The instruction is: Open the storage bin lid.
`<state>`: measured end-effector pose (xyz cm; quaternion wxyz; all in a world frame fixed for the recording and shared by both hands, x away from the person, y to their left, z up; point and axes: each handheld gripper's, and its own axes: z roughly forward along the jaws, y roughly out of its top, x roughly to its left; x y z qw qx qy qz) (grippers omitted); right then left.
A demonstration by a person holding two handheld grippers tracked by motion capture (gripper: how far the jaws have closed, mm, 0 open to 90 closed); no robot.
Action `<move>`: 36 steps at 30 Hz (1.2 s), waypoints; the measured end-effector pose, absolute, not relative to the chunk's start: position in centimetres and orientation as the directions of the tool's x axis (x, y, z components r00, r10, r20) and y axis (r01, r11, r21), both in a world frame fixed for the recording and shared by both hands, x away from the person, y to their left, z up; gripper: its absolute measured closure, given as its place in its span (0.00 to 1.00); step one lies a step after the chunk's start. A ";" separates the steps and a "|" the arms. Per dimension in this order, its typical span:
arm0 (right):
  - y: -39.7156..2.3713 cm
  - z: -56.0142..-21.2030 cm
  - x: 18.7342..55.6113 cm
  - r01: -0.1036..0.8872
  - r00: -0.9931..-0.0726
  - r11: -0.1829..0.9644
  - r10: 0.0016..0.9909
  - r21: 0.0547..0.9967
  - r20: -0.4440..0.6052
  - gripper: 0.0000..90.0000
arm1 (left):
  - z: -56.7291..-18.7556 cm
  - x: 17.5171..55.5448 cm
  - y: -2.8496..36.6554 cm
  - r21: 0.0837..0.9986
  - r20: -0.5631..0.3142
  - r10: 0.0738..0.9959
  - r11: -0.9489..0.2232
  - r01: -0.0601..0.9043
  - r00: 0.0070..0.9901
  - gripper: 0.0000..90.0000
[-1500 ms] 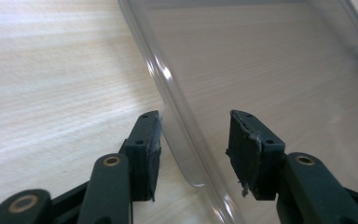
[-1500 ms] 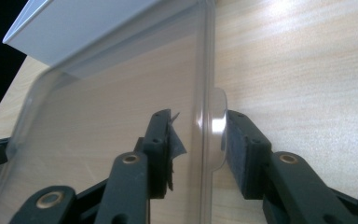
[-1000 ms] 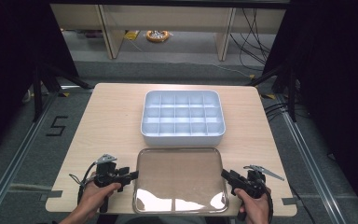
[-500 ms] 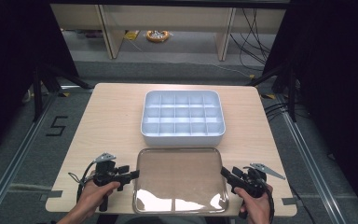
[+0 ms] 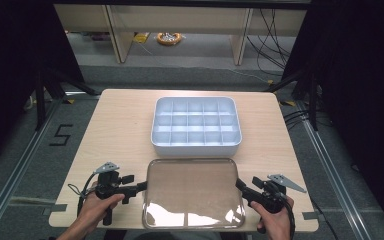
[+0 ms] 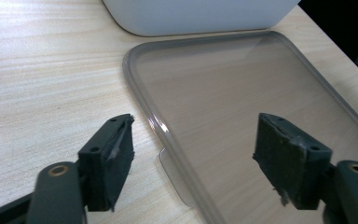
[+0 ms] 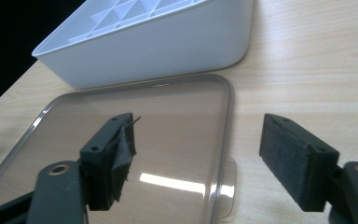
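Both jaw pairs gape wide, empty. Left gripper (image 6: 193, 163) and right gripper (image 7: 200, 161) each straddle a side edge of the clear lid (image 5: 195, 192), likely for a two-handed lift. Lid lies flat, near side; divided box (image 5: 196, 126) just beyond.

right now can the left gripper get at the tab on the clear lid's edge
Probably yes: the left gripper is open, its fingers straddle the clear lid edge at the tab, nothing between.

My right gripper (image 7: 198, 163) gapes astride the clear rounded plastic lid's (image 7: 121, 121) edge; white compartmented plastic box (image 7: 168, 42) behind.
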<state>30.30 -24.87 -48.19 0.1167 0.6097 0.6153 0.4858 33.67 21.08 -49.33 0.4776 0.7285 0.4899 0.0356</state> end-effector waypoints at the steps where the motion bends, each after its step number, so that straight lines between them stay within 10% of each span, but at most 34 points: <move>1: -24.9 -48.2 30.3 0.637 -0.229 -0.215 0.864 0.740 0.449 0.29 | -49.3 33.7 21.1 0.731 -0.416 0.748 -0.064 0.680 0.517 0.28; 36: -25.0 -48.4 27.3 0.558 -0.377 -0.033 0.880 0.829 0.288 0.26 | -48.8 30.4 22.1 0.784 -0.344 0.729 -0.124 0.608 0.592 0.23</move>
